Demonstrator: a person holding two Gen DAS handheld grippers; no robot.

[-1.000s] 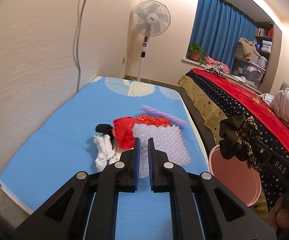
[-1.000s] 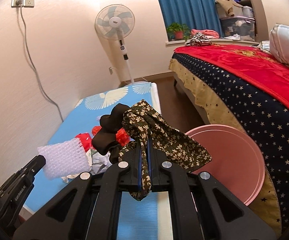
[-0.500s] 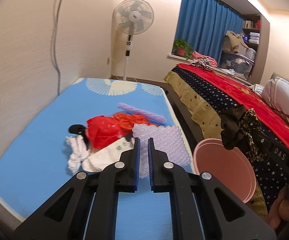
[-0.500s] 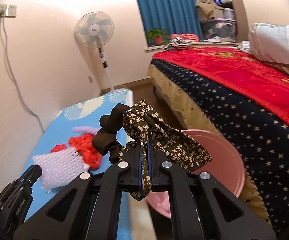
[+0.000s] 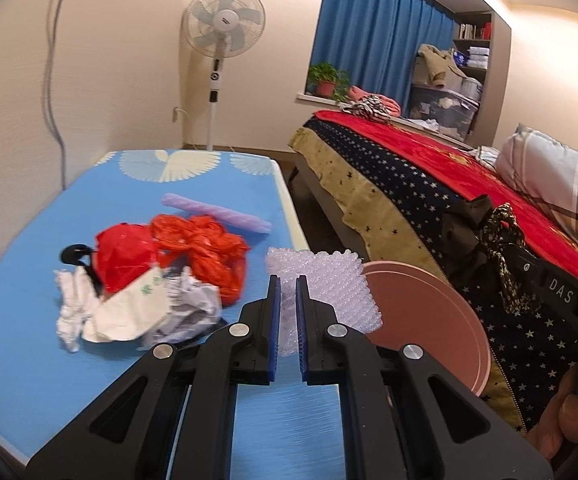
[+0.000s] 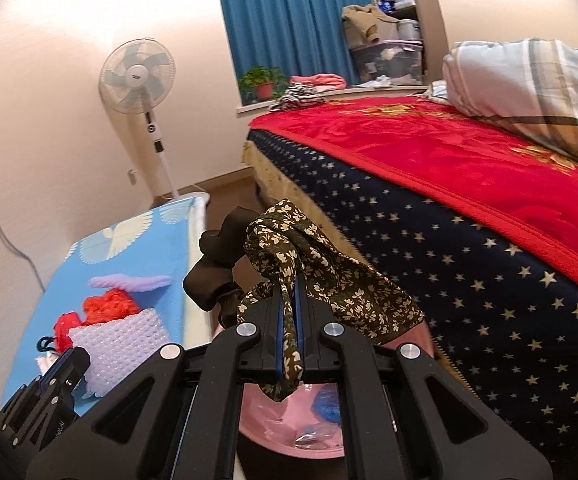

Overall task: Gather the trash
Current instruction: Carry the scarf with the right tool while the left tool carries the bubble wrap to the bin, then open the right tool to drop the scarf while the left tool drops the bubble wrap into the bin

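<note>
Tools (image 5: 285, 312) (image 6: 287, 312) now over the bin (image 5: 429, 316), both full.
Left squeezing bubble wrap (image 5: 325, 284), right squeezing cloth (image 6: 321, 276); moved off the blue mat (image 5: 29, 320) toward the pink bin, ready to drop.

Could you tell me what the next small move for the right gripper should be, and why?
Probably open the right gripper to drop the floral cloth. It is clamped on the cloth and the pink bin sits right under it, already holding scraps. The left gripper holds bubble wrap beside the bin.
</note>
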